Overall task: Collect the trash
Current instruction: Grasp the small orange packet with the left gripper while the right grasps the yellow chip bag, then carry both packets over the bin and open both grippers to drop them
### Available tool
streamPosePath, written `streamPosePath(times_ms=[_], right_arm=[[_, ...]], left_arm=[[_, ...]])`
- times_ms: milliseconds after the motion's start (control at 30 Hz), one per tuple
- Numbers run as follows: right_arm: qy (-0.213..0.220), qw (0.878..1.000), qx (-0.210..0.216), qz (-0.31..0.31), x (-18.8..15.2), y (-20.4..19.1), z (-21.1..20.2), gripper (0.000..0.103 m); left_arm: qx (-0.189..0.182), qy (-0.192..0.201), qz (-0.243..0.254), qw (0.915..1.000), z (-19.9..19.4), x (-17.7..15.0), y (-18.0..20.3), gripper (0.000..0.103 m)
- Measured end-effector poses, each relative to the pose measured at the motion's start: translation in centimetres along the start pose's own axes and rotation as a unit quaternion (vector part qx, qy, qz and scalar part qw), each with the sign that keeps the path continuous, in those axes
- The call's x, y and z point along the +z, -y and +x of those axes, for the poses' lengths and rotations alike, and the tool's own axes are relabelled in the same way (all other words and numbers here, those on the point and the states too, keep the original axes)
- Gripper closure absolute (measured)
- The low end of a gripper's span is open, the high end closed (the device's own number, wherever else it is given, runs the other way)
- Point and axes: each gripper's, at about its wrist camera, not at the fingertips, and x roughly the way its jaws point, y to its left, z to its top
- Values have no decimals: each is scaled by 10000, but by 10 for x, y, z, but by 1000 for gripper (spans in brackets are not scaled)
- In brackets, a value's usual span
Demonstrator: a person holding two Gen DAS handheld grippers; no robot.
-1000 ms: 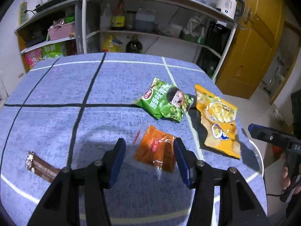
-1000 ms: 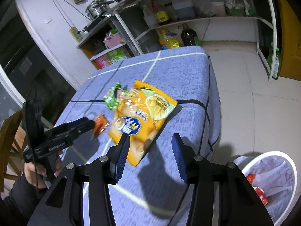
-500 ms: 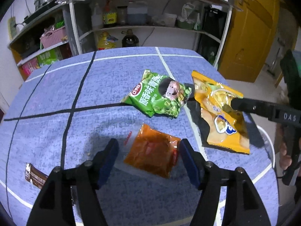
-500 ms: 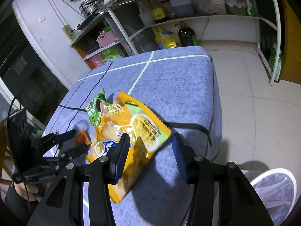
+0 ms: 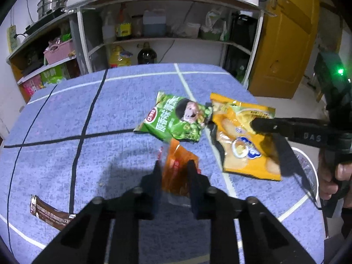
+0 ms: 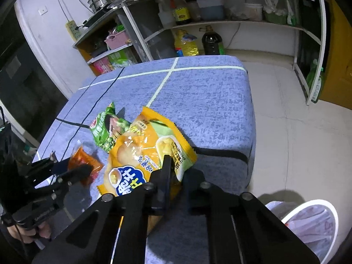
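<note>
My left gripper (image 5: 175,169) is shut on the orange sauce packet (image 5: 176,176), which stands tilted off the blue tablecloth; it also shows in the right wrist view (image 6: 84,160). My right gripper (image 6: 175,171) is shut on the near edge of the yellow chip bag (image 6: 140,151), lifting it; in the left wrist view the bag (image 5: 242,143) hangs from that gripper's fingers (image 5: 264,124). A green pea snack bag (image 5: 178,118) lies flat beside them, also visible in the right wrist view (image 6: 105,129). A brown wrapper (image 5: 50,213) lies at the table's near left.
A white trash bin with a liner (image 6: 308,226) stands on the floor by the table's right edge (image 5: 308,171). Shelves with bottles and pots (image 5: 143,28) stand behind the table. A yellow door (image 5: 286,44) is at the right.
Both grippers went from open to shut. The left one closed on the orange packet and raised it. The right one reached the yellow bag and closed on its edge.
</note>
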Motion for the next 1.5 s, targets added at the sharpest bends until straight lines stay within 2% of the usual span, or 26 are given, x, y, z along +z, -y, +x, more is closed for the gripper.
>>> streamPosePath(times_ms=[267, 500, 700, 900, 1100, 1300, 1500], right_arm=[[167, 9997, 146, -53, -5, -4, -18, 96], [368, 9990, 251, 71, -13, 1, -48, 96], [639, 9975, 261, 180, -26, 11, -92, 96], [805, 9965, 26, 228, -49, 29, -140, 96], [842, 9946, -328, 503, -86, 69, -180, 96], [680, 9902, -684, 1005, -116, 123, -192, 96], [375, 9846, -997, 1386, -134, 169, -184, 96]], left_arm=[[-223, 164, -73, 9996, -16, 0, 2, 98], [-365, 264, -171, 9988, -35, -3, 6, 99], [-684, 529, -186, 9961, -65, -6, 26, 98], [-1098, 689, -16, 9916, -87, -10, 71, 98], [-1553, 600, 226, 9858, -85, -6, 130, 98], [-1853, 304, 525, 9808, -62, -1, 191, 98], [-1988, -156, 808, 9766, -27, 0, 245, 98]])
